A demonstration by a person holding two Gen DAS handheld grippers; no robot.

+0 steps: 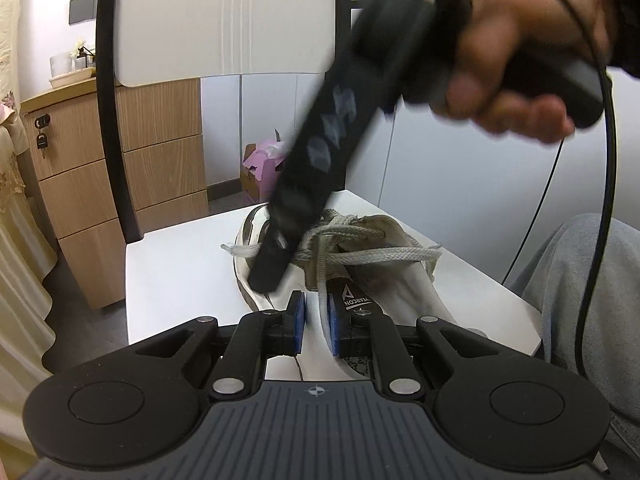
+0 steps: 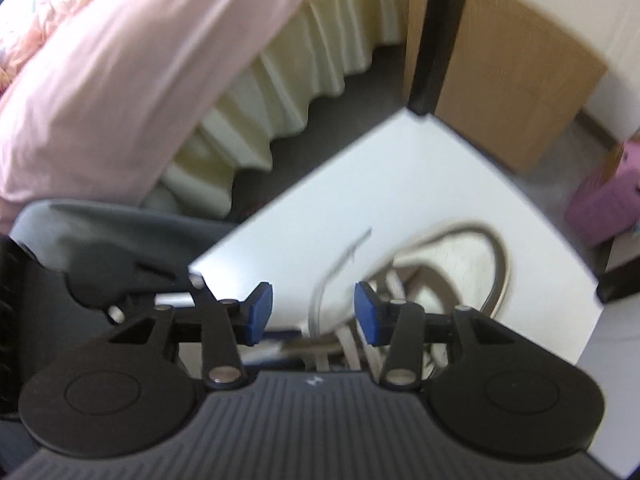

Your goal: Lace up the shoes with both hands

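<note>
A white sneaker (image 1: pixel 404 284) with grey-white laces (image 1: pixel 384 258) lies on a small white table (image 1: pixel 176 280). My left gripper (image 1: pixel 317 312) sits just before the tongue. Its blue pads (image 1: pixel 299 307) stand a narrow gap apart, and one lace strand (image 1: pixel 321 280) runs down between them against the right pad. The right gripper's black body (image 1: pixel 316 152), held by a hand (image 1: pixel 524 60), slants down over the shoe's toe. In the blurred right wrist view, my right gripper (image 2: pixel 314 312) is open wide above the sneaker (image 2: pixel 452 256), with a loose lace (image 2: pixel 320 296) between the pads.
A wooden drawer cabinet (image 1: pixel 160 168) and a black chair frame (image 1: pixel 108 120) stand behind the table. A pink box (image 1: pixel 260 168) sits on the floor. A person's leg in jeans (image 1: pixel 588 280) and a black cable (image 1: pixel 600 200) are at the right. A bed with pink bedding (image 2: pixel 120 80) is nearby.
</note>
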